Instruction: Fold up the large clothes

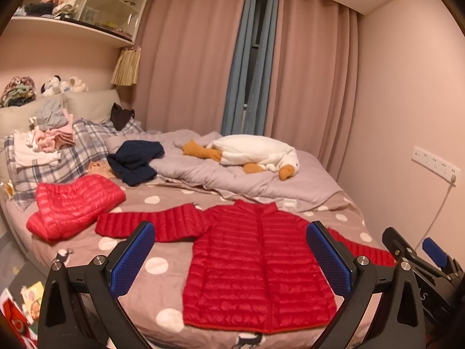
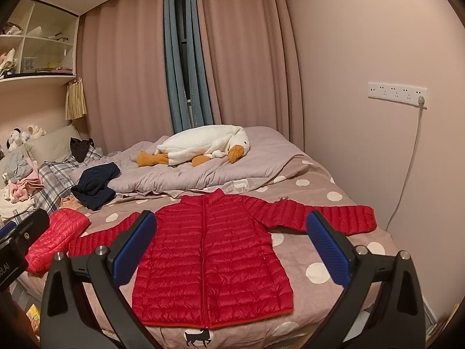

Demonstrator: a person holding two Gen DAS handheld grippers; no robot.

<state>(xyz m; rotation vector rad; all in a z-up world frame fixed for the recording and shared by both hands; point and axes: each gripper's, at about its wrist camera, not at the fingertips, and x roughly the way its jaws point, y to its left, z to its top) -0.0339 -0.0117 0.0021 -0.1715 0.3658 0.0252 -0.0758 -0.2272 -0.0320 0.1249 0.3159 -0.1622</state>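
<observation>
The red jacket (image 1: pixel 258 264) (image 2: pixel 212 258) lies flat on the bed (image 1: pixel 162 264) (image 2: pixel 325 203), front up, zipper closed, collar toward the curtains (image 1: pixel 191 67) (image 2: pixel 244 58). Both sleeves extend sideways, flat on the dotted sheet. The hem lies near the bed's front edge.

The left gripper (image 1: pixel 229 256) is held above the jacket's lower half, jaws spread wide, holding nothing. The right gripper (image 2: pixel 232 250) is likewise held above the jacket, jaws spread wide and empty. Neither gripper touches the fabric. In the left wrist view, the right gripper (image 1: pixel 418 258) shows at the right edge, beside the jacket's sleeve.

A second red jacket (image 1: pixel 72 206) (image 2: pixel 58 235), folded, lies on the sheet to the left, apart from the first. A dark blue garment (image 1: pixel 133 161) (image 2: pixel 96 184) lies behind it. A plush goose (image 1: pixel 250 154) (image 2: pixel 203 145) rests on the grey duvet (image 1: pixel 232 177) (image 2: pixel 186 171) at the far side. Loose clothes (image 1: pixel 49 136) (image 2: pixel 20 180) are piled on the plaid pillow (image 1: pixel 72 157) (image 2: pixel 55 174) at the left. Shelves (image 1: pixel 72 8) (image 2: pixel 35 46) are mounted above the headboard. A socket strip (image 1: pixel 436 163) (image 2: pixel 398 93) is on the right wall.
</observation>
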